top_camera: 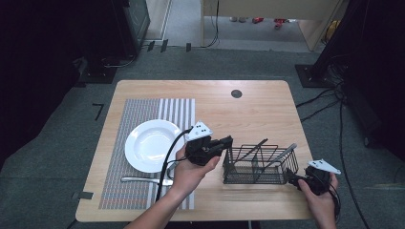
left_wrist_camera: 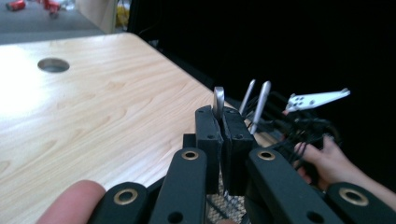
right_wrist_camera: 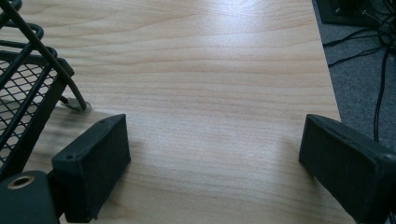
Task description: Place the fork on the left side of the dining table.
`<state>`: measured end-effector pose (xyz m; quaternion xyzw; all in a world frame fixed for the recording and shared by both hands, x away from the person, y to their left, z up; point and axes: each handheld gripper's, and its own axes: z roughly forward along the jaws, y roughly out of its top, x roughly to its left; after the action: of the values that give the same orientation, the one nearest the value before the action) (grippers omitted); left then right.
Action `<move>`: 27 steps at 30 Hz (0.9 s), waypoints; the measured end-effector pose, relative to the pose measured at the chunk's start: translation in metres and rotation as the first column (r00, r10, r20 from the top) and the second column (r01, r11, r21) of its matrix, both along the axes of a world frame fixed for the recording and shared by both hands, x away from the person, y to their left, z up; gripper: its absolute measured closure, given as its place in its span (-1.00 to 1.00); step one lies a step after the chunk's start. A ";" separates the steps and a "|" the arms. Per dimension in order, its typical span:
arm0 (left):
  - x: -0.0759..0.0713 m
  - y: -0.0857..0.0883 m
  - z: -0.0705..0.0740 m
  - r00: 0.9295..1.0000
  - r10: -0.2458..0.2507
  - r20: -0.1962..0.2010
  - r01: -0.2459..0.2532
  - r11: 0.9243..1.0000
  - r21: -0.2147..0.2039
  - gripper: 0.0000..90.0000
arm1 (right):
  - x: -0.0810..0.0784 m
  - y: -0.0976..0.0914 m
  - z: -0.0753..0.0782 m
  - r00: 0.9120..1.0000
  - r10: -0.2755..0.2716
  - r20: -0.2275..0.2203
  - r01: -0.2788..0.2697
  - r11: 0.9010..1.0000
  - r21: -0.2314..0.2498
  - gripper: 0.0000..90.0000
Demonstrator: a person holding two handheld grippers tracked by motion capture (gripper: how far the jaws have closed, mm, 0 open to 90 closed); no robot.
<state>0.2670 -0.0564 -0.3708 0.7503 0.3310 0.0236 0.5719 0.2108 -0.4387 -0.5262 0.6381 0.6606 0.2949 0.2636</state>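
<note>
utensil handle: a flat metal handle (left_wrist_camera: 218, 100) stands up between the closed pads of the left gripper (left_wrist_camera: 221, 122), at the centre of the left gripper view; which piece of cutlery it is cannot be told, its working end being hidden below the jaws.
long axis: near upright in the left gripper view, with its lower part going down toward the mesh at the bottom edge.
left gripper: clamped narrow on that handle; in the high view the left gripper (top_camera: 228, 141) sits at centre frame, just at the left end of the black wire caddy (top_camera: 260, 164).
caddy: lower right of centre in the high view, with two more handles (top_camera: 282, 153) leaning out of it toward the upper right.
right gripper: jaws wide with bare table (right_wrist_camera: 215, 70) between them; the right gripper (top_camera: 293, 179) rests at the caddy's right end, low in the frame.
nearer hand: the left, already holding; the right looks placed to steady the caddy.
likely next move: a lift along the handle's axis, I judge.
place setting: white plate (top_camera: 151, 144) on a striped placemat (top_camera: 143, 112), fork (top_camera: 138, 180) below it, left of centre.
view differences: the left gripper view shows the grip itself; the high view shows the caddy-to-plate layout; the right gripper view shows the caddy's corner (right_wrist_camera: 28, 88) at upper left, apart from the near pad.
</note>
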 end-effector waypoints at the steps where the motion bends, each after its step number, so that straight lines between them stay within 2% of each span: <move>1: -0.001 0.002 0.004 1.000 -0.001 0.008 0.001 1.000 -0.012 0.97 | 0.000 0.000 0.000 1.000 0.000 0.001 0.000 1.000 0.000 -0.82; 4: -0.003 0.008 0.015 1.000 -0.012 0.013 0.013 0.999 -0.049 0.97 | 0.000 0.000 0.000 1.000 0.000 0.000 0.000 1.000 0.000 -0.82; 9: -0.003 0.017 0.031 1.000 -0.018 0.024 0.020 0.996 -0.085 0.97 | 0.000 0.000 0.000 1.000 0.000 0.000 0.000 1.000 0.000 -0.82; 14: 0.000 0.030 0.042 0.999 -0.001 0.033 0.006 0.987 -0.158 0.97 | 0.000 0.000 0.000 1.000 0.000 0.000 0.000 1.000 0.000 -0.82; 21: 0.003 0.044 0.053 0.998 0.022 0.067 -0.009 0.982 -0.187 0.97 | 0.000 0.000 0.000 1.000 0.000 0.000 0.000 1.000 0.000 -0.82; 27: 0.010 0.061 0.061 0.994 0.067 0.081 -0.047 0.974 -0.219 0.98 | 0.000 0.000 0.000 1.000 0.000 0.000 0.000 1.000 0.000 -0.82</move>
<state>0.2769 0.0041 -0.3098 0.6717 0.3275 0.0367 0.6635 0.2108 -0.4386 -0.5262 0.6381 0.6604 0.2949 0.2639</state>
